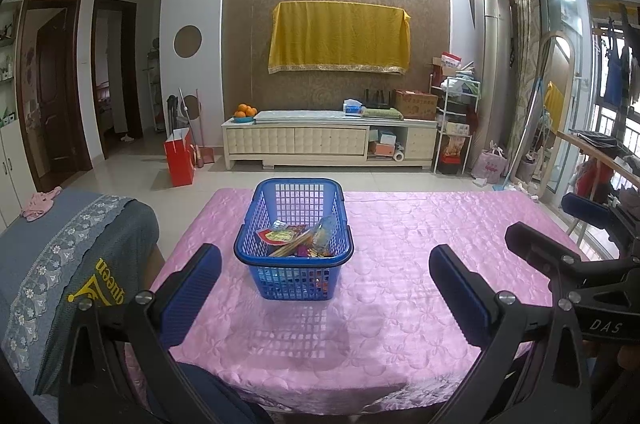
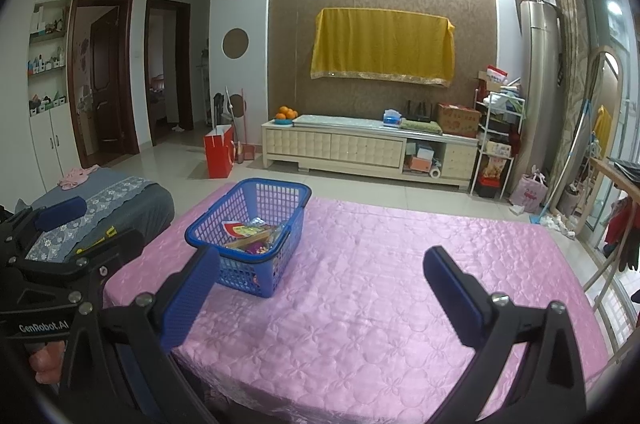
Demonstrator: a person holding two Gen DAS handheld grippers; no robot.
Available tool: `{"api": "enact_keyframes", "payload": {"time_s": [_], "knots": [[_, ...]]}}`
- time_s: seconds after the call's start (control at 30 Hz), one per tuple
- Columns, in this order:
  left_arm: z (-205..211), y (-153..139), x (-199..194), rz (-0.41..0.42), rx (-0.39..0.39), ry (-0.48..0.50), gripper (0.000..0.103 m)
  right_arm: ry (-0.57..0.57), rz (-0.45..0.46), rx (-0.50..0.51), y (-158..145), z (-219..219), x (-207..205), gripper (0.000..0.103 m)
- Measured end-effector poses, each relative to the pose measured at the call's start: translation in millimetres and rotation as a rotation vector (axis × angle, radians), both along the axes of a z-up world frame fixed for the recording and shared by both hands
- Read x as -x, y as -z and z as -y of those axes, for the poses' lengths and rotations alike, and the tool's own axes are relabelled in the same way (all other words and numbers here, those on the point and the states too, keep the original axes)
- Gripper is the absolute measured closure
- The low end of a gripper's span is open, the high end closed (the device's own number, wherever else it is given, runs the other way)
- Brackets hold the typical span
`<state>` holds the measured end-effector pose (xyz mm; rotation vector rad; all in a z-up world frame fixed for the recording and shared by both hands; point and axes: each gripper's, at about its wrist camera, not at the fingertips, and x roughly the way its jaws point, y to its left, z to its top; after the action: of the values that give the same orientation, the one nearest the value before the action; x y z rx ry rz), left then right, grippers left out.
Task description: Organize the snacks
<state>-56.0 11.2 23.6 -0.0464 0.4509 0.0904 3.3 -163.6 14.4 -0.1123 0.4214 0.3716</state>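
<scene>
1. Left wrist view is showing snacks [image 1: 298,239] sitting piled in the blue basket [image 1: 294,266] on the pink counter [image 1: 420,244] — nothing loose remaining.
2. Left gripper [image 1: 326,298] and right gripper [image 2: 322,294] are hovering wide open, empty — task looking finished.

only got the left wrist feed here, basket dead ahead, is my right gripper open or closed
Observer: Open. In the right wrist view the right gripper has its jaws wide apart, nothing between them.
Operator: where's the basket from that side
Observer: The blue basket sits ahead and left of it, near the left finger.
Operator: table free over there
Observer: Yes, the right wrist view shows the pink tablecloth bare ahead of that gripper and out to its right.
</scene>
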Motion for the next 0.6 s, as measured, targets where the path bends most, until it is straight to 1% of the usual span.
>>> {"api": "enact_keyframes", "payload": {"time_s": [0.6], "knots": [[0.9,3.6,3.1,-0.007,0.006,0.0,0.0,0.01,0.008,0.004,-3.0,-2.6,3.2,0.0]]}}
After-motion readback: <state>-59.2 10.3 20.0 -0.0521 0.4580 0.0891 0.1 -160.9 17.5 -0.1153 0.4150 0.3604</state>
